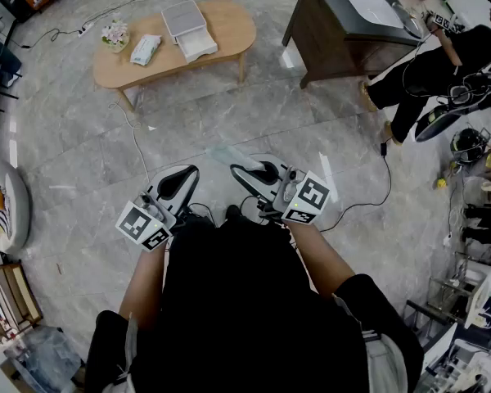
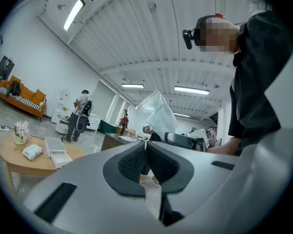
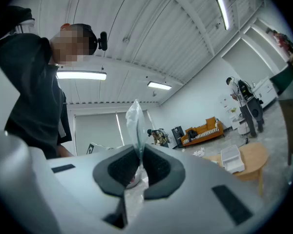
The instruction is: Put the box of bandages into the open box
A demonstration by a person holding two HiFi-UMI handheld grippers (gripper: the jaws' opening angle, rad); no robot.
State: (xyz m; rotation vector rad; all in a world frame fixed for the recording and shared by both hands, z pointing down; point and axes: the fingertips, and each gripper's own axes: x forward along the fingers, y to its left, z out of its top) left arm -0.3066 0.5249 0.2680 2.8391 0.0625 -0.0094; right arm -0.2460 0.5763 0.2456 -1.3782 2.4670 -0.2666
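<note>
Grey tiled floor point(image 1: 229, 113) is carrying an oval wooden table point(image 1: 233, 24) and a dark desk point(image 1: 331, 43), orange sofa point(image 2: 19, 95) sitting against white wall point(image 2: 34, 67), strip lights point(image 2: 74, 14) glowing overhead.

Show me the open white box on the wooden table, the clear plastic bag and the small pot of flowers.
open white box point(image 1: 185, 19), head view, on its farther half.
clear plastic bag point(image 3: 135, 123), right gripper view, on the part above the jaws.
pot of flowers point(image 1: 114, 33), head view, on the blossoms.

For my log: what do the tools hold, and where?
The right tool pinches a clear plastic bag near its lower end; left tool is shut, empty.
</note>
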